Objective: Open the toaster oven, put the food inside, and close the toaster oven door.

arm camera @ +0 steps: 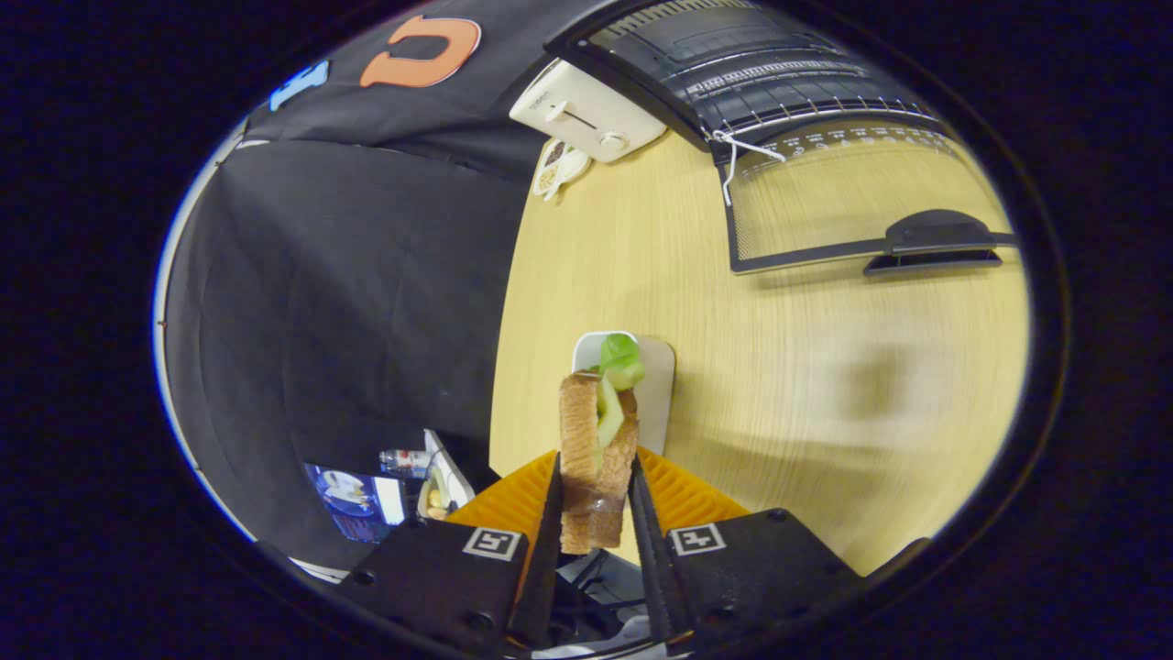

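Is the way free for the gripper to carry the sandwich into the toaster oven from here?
Probably yes: the gripper is shut on the sandwich, the oven door lies open, and bare table lies between.

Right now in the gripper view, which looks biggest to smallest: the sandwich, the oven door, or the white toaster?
1. Oven door, open flat on the table.
2. Sandwich, pinched between the fingers; closeness to the camera enlarges it.
3. White toaster, looking similar in size, farther away.

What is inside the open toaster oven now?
Inside the toaster oven only a bare wire rack is visible; its deeper part is too dark to judge. The gripper holds the sandwich outside.
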Demonstrator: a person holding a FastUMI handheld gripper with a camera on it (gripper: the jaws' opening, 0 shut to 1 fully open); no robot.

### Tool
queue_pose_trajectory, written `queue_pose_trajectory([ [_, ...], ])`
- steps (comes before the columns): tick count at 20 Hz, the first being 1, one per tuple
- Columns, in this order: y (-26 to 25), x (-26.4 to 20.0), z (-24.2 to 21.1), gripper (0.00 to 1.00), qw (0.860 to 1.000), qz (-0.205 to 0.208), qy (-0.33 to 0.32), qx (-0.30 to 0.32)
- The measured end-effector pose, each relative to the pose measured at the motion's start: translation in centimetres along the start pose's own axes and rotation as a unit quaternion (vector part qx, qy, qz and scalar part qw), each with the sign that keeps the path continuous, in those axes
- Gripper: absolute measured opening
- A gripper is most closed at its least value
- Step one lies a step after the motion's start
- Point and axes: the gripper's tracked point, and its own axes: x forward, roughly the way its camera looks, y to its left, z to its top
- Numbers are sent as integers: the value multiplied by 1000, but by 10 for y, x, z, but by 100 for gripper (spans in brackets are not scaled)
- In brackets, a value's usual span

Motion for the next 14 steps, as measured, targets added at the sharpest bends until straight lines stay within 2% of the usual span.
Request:
queue_pose_trajectory([
  [4,-1,-1,1,42,1000,9,-2,1],
  [12,5,-4,6,42,997,4,-43,-61],
  [14,2,-5,0,42,998,-1,-30,-54],
])
